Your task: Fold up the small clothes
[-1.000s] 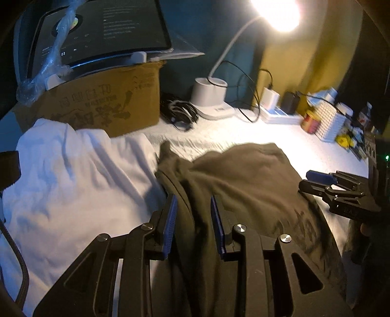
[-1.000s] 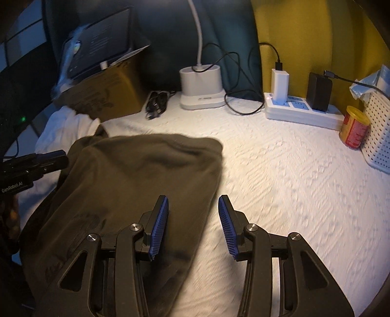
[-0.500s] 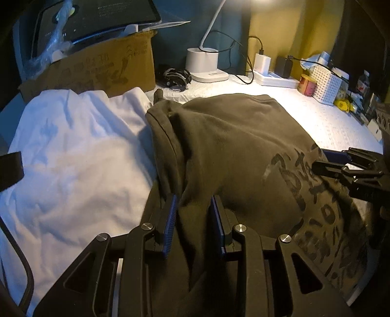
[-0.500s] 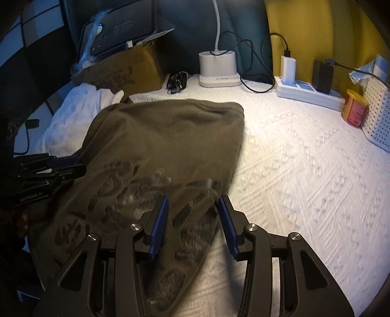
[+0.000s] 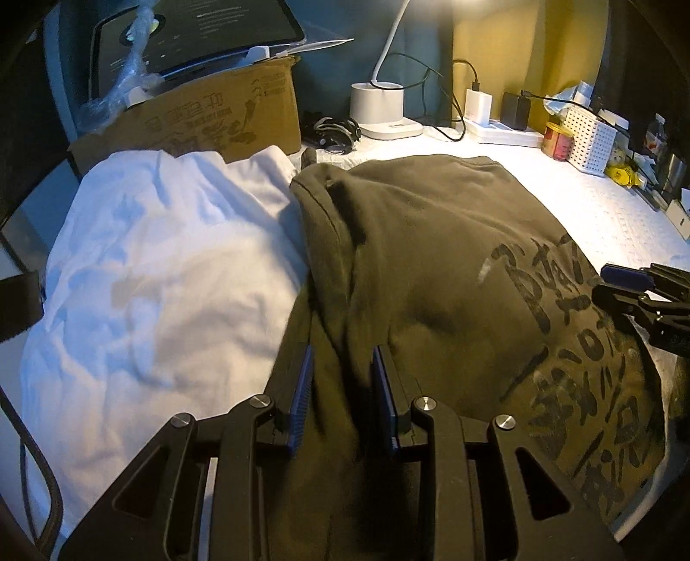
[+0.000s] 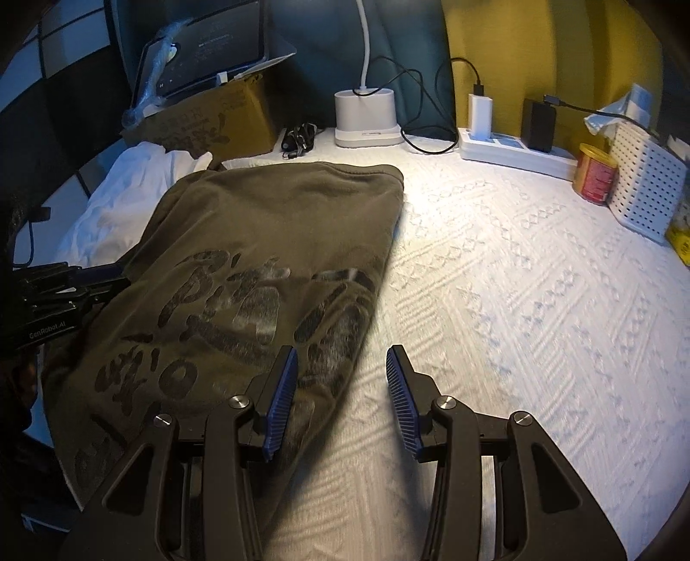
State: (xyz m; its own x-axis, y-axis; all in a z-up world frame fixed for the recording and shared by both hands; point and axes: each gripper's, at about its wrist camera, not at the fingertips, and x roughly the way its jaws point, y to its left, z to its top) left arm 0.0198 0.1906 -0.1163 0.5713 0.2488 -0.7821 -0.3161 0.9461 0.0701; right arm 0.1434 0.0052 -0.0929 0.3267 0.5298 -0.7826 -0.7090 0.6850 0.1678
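Note:
A dark olive shirt (image 5: 431, 259) with black printed lettering lies spread on the white textured table cover (image 6: 517, 302). Its left side overlaps a crumpled white garment (image 5: 164, 267). My left gripper (image 5: 343, 351) is shut on a bunched fold at the shirt's near left part. The fabric fills the gap between its blue pads. My right gripper (image 6: 343, 351) stands open over the olive shirt (image 6: 267, 224) at its near right edge. The cloth runs under its left finger, and bare table cover shows between the pads. Each gripper shows at the side of the other's view, the right gripper (image 5: 616, 280) and the left gripper (image 6: 86, 280).
A cardboard box (image 5: 207, 125) with a tablet (image 5: 194, 34) on top stands at the back left. Along the back wall are a white lamp base (image 5: 379, 103), coiled cables (image 5: 332, 129) and a power strip (image 6: 509, 151). A red tin (image 6: 595, 177) and a white basket (image 6: 647, 190) stand at the right.
Both grippers have drawn back toward the near edge. The olive shirt has stretched out with them, and its black print has come into view.

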